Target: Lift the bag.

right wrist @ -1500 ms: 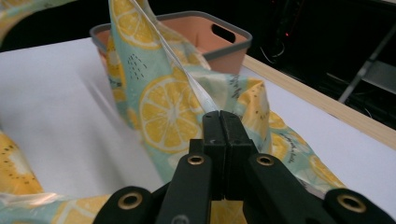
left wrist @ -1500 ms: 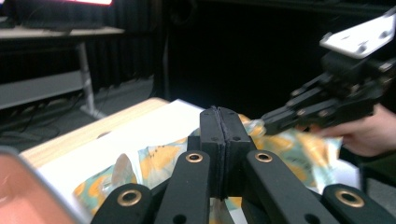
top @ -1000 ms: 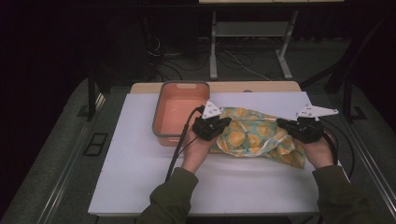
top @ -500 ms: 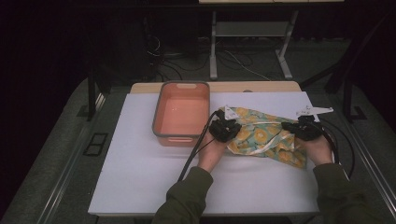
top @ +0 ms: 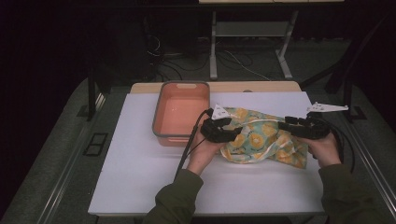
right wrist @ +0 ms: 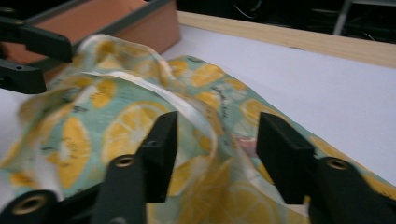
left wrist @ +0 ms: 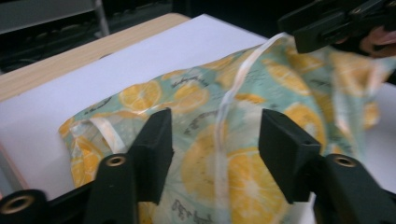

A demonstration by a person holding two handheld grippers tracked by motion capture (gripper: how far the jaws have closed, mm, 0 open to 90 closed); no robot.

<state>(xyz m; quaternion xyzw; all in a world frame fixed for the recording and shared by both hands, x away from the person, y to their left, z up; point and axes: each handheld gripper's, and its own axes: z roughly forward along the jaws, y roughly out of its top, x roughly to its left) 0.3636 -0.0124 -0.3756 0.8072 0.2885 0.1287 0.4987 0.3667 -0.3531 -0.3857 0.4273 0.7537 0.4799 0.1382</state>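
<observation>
the orange-print cloth is lying bunched on the white surface, just to the right of the salmon-coloured tub, with its near-left edge almost touching the tub's corner. the left hand-held gripper is hovering over the left end of the cloth, and its jaws have just been opening; in the left gripper view they are standing apart with the fabric and a white tape trim lying below and between them, the pads not pressing on anything. the right hand-held gripper is sitting at the right end of the cloth, and its jaws have just been opening too; in the right gripper view they are gaping over a raised fold, with nothing pinched.

judging by this, both ends of the cloth are being let go after a handling step, and the cloth is resting in a loose heap rather than a neat fold. the tub is sitting empty, so if the cloth is meant to go in there, that part is not yet done.

the far-right corner of the cloth is tucked partly under the right hand, and the underside folds are hidden. both gripper views are blurred, so whether the trim is a drawstring or a hem is hard to say; it is probably a sewn-on tape.
</observation>
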